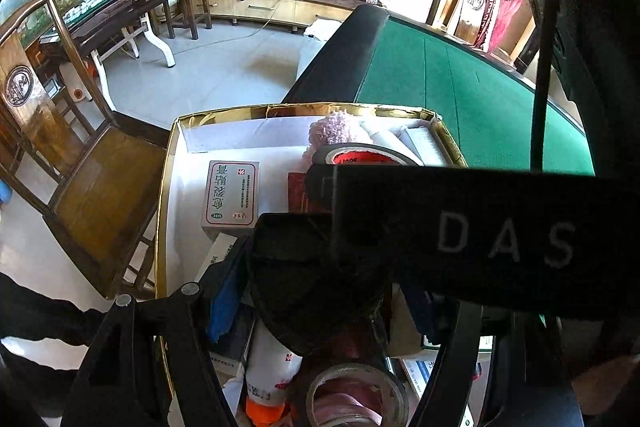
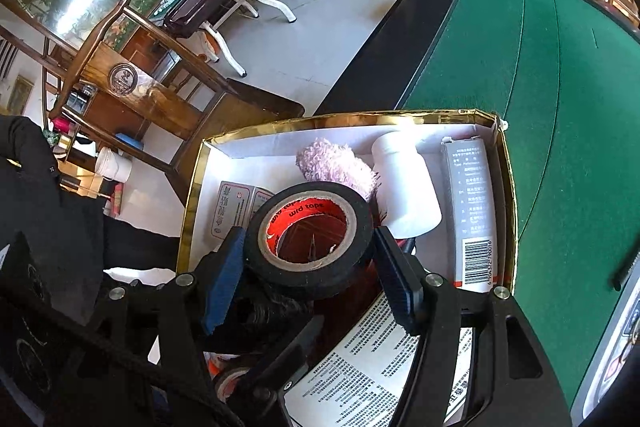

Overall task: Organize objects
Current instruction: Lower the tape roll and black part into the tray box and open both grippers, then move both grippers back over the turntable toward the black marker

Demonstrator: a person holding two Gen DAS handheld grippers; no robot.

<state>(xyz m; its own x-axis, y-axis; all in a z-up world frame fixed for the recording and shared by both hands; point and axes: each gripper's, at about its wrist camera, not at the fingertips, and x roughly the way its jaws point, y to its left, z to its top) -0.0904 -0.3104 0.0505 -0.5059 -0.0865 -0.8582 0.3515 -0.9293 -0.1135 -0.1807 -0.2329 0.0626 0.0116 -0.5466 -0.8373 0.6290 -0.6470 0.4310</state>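
Right wrist view alone shows right gripper [image 2: 310, 259] jaws clamping black tape roll [image 2: 308, 233]; left's unclear.

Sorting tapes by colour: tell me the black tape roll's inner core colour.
Red-orange with dark lettering; the tape roll shows best in the right wrist view.

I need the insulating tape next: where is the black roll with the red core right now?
In the right wrist view, the black tape roll sits between the right gripper pads, over the gold-rimmed box, just in front of the pink fluffy bundle and white bottle.
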